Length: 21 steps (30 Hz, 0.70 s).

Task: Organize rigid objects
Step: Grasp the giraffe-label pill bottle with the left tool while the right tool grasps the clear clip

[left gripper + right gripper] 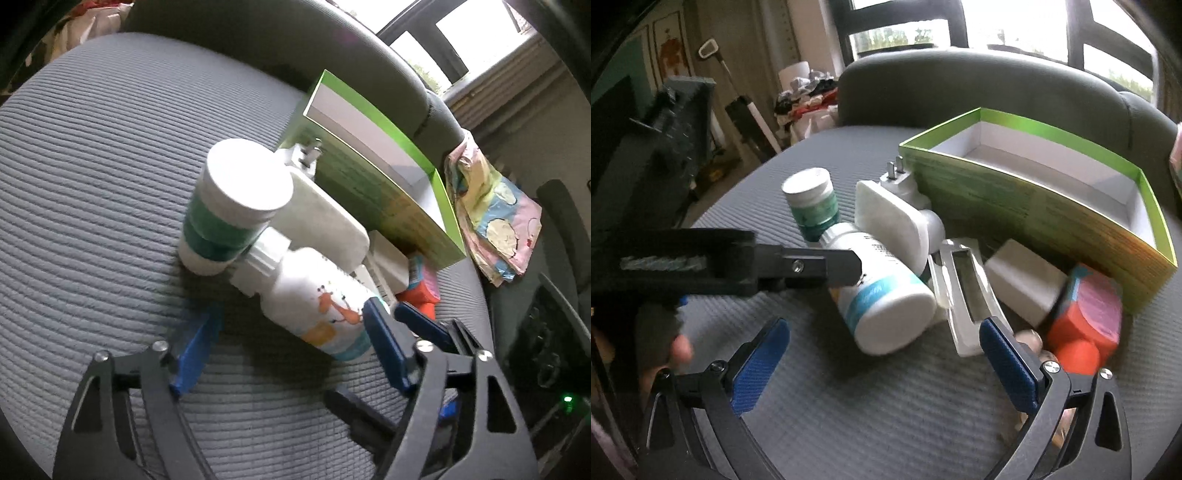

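Fingers of the left gripper (291,325) stand apart around the lying white bottle (317,306), not yet pressing; the right gripper (886,354) is wide open. It looks light, stiff and slippery, so take its round body, beside the green box (1052,206).

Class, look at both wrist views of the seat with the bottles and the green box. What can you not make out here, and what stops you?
- Lying white bottle: label text, blurred in both views.
- Green box: floor partly hidden by its near wall.
- Orange item, left view: mostly hidden behind the bottle and blue fingers.
- White plug adapter: lower part hidden behind the bottle.
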Motion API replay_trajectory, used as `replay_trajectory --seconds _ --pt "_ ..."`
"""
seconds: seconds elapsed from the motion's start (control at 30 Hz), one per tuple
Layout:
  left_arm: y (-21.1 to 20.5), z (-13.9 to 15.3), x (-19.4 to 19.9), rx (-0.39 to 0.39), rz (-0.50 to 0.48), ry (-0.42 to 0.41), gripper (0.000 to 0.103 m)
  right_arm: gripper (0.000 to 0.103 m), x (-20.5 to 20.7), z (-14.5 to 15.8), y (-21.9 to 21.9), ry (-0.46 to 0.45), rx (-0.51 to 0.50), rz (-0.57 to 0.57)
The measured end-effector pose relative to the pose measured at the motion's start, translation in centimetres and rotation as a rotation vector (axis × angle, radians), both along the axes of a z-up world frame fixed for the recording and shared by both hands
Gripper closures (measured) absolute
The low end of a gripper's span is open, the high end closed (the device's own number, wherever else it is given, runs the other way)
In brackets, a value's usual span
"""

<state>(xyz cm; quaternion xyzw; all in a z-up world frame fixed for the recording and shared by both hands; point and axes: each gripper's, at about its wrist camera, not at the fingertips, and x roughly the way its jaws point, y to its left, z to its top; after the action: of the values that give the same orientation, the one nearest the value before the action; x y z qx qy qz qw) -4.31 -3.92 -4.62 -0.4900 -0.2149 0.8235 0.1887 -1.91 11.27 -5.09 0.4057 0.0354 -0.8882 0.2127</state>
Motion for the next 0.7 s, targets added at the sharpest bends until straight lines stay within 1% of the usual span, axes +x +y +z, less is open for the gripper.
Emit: replay_trajectory --seconds 0.03,0.07,0.13,0.17,0.23,0.3,0.4,0.5,0.53,0.57,0.63,0.7 --pt "0.0 0.0 -0.1 0.004 0.006 0.003 0.030 0.000 -0.3 -0.1 -0.1 0.013 0.007 0.004" --pt "-0.5 -0.4 -0.5 -0.005 0.013 -0.032 0.030 0.000 -0.6 -0.1 -0.1 0.015 0.004 0.013" --pt "-0.7 -0.7 -1.1 0.029 0.031 -0.047 0.035 0.000 -1.3 -0.4 -0.2 -0.005 -0.026 0.030" --pt "-0.8 -0.9 -1.3 0.041 0.039 -0.051 0.035 0.000 -1.7 -0.7 -0.4 -0.014 -0.031 0.031" --pt "-0.9 -1.1 -1.6 0.038 0.054 -0.054 0.033 0.003 -2.1 -1.3 -0.7 -0.027 -0.016 0.036" --pt "-0.9 -1.2 -1.7 0.039 0.058 -0.053 0.033 0.005 -2.2 -1.4 -0.8 -0.022 -0.003 0.032" --pt "-0.8 -1.4 -1.7 0.041 0.060 -0.057 0.034 0.011 -2.2 -1.4 -0.6 -0.022 -0.002 0.019" --pt "-0.5 -1.4 -1.6 0.028 0.058 -0.054 0.034 0.016 -2.0 -1.4 -1.2 -0.014 0.039 0.027" --pt "-0.5 -1.5 -1.6 0.036 0.055 -0.060 0.036 0.021 -1.8 -1.5 -1.5 -0.007 0.058 0.031" --pt "-0.5 -1.6 -1.4 0.061 0.052 -0.073 0.038 0.024 -1.6 -1.4 -1.8 0.000 0.066 0.036" --pt "-0.5 -1.7 -1.2 0.085 0.047 -0.082 0.042 0.026 -1.4 -1.4 -1.7 0.002 0.060 0.035" --pt "-0.4 -1.4 -0.8 0.090 0.039 -0.077 0.043 0.027 -1.3 -1.4 -1.6 -0.001 0.046 0.038"
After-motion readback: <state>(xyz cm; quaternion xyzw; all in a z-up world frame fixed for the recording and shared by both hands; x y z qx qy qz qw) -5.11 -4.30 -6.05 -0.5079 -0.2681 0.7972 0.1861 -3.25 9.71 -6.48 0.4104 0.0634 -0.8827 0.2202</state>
